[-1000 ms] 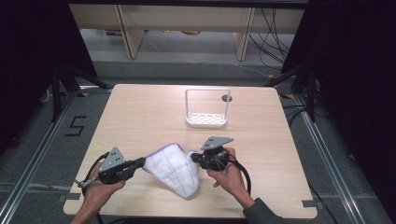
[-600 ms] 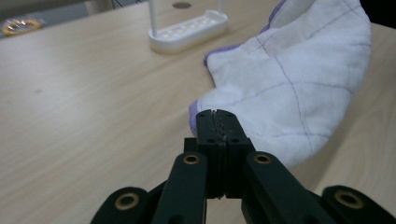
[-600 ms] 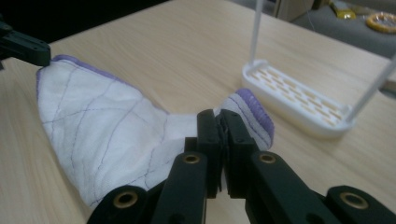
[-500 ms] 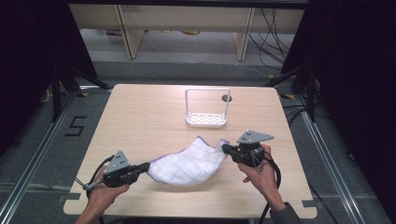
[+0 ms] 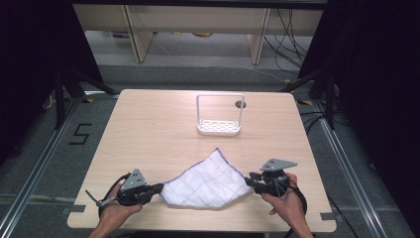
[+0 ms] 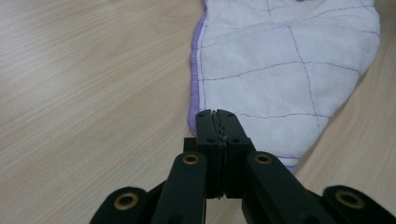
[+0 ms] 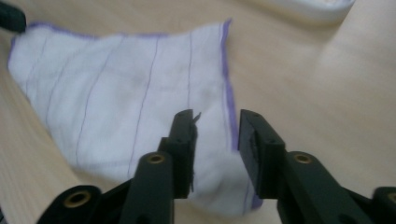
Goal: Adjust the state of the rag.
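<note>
- One table [image 5: 148, 129], pale wood, carries everything here; most of its top is bare.
- One cloth [image 5: 208, 181], white with purple stitched lines and a purple hem, lies spread near the front edge, between the two hands, with one corner pointing toward the rack.
- One white rack [image 5: 219, 114], an upright frame on a slotted base, stands past the middle of the table, well apart from the cloth.
- Left gripper [image 5: 157, 187]: its jaws are clenched on the cloth's left corner, and the left gripper view [image 6: 217, 122] shows the hem pinched flat between them.
- Right gripper [image 5: 250, 179]: its jaws stand released, apart, at the cloth's right corner. In the right gripper view [image 7: 215, 122] the fabric lies in the gap but is not gripped.
- Risk, as I judge it: only one corner is held, so a pull from the left would drag or bunch the cloth instead of stretching it flat.
- Another risk: the right jaws sit just at the hem, so closing there could catch only a sliver of the edge, which would slip free under tension.
- Smaller risk: pressing the open jaws down could crease the corner lying beneath them.
</note>
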Action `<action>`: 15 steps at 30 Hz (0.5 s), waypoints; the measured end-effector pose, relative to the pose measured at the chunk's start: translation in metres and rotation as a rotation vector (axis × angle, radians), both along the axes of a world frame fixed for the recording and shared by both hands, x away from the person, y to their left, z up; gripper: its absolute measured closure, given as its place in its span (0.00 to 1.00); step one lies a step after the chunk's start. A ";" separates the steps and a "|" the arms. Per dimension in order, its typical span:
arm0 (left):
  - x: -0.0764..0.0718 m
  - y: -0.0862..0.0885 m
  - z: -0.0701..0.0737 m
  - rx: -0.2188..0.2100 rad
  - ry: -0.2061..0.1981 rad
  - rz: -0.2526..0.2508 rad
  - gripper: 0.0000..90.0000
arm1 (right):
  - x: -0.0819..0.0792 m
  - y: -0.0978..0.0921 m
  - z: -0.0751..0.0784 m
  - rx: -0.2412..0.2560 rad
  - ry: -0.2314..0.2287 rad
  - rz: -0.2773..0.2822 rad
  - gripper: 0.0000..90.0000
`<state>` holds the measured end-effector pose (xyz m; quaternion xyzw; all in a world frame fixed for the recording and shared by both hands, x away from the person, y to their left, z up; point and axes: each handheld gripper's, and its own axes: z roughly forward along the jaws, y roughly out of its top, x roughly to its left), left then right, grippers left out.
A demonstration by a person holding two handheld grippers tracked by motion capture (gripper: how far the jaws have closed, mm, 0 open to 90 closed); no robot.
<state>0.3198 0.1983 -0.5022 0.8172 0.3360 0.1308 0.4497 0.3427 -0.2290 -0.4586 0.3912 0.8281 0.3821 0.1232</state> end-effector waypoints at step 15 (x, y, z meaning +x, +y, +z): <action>0.003 -0.001 -0.001 -0.012 -0.003 0.010 0.98 | 0.120 0.088 -0.005 -0.134 0.117 0.060 0.60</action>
